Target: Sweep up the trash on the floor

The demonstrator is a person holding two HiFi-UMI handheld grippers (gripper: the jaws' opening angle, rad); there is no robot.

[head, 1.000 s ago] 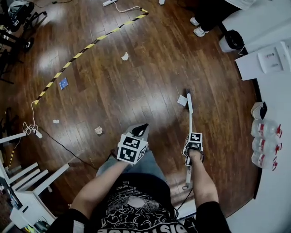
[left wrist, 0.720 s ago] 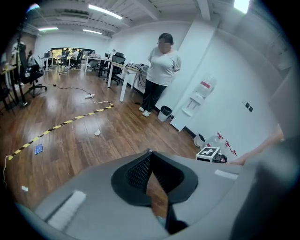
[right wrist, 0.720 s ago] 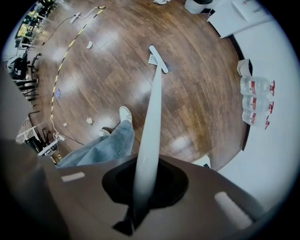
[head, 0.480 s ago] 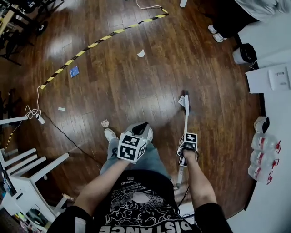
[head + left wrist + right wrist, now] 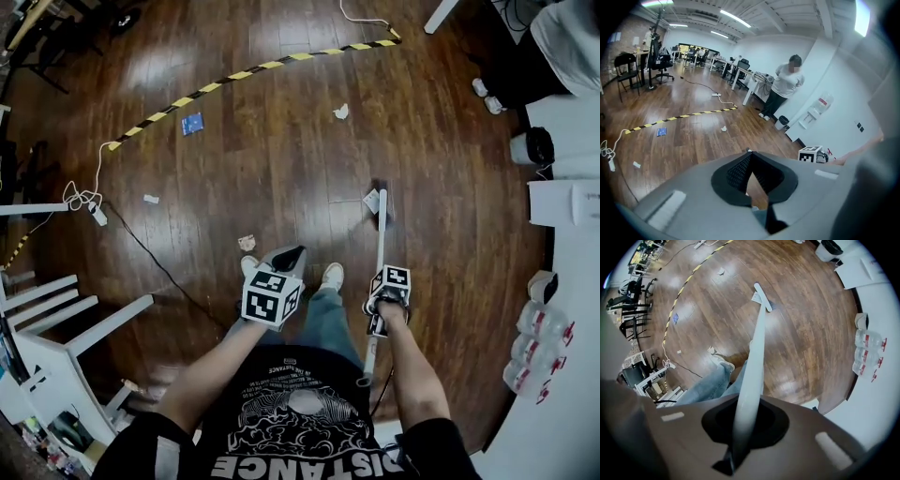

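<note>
The dark wooden plank floor (image 5: 281, 169) is far from swept: several bits of trash lie scattered on it, and no pile or dustpan shows in any view.

The long white-handled broom (image 5: 379, 248) is the only tool in use. The right claw (image 5: 746, 425) is clenched around its handle, which runs straight out ahead of the jaws to the broom head resting on the floor. The left claw (image 5: 749, 154) has its jaws pressed together at the tips with nothing between them, and it hangs idle beside the right one.

A flat white piece of paper (image 5: 371, 200) touches the broom head, at the far end of the handle from the right claw. It looks like the one item being gathered now.

The rest lies untouched. A blue square wrapper (image 5: 193, 123) sits well ahead and to the left of the left claw, near a yellow-and-black striped tape line (image 5: 253, 67). A crumpled white paper ball (image 5: 341, 112) lies well beyond the broom head. A crumpled pale paper wad (image 5: 247, 243) lies just ahead of the left claw. A tiny white scrap (image 5: 151, 199) lies off to that claw's left.

I judge the job barely begun.
</note>
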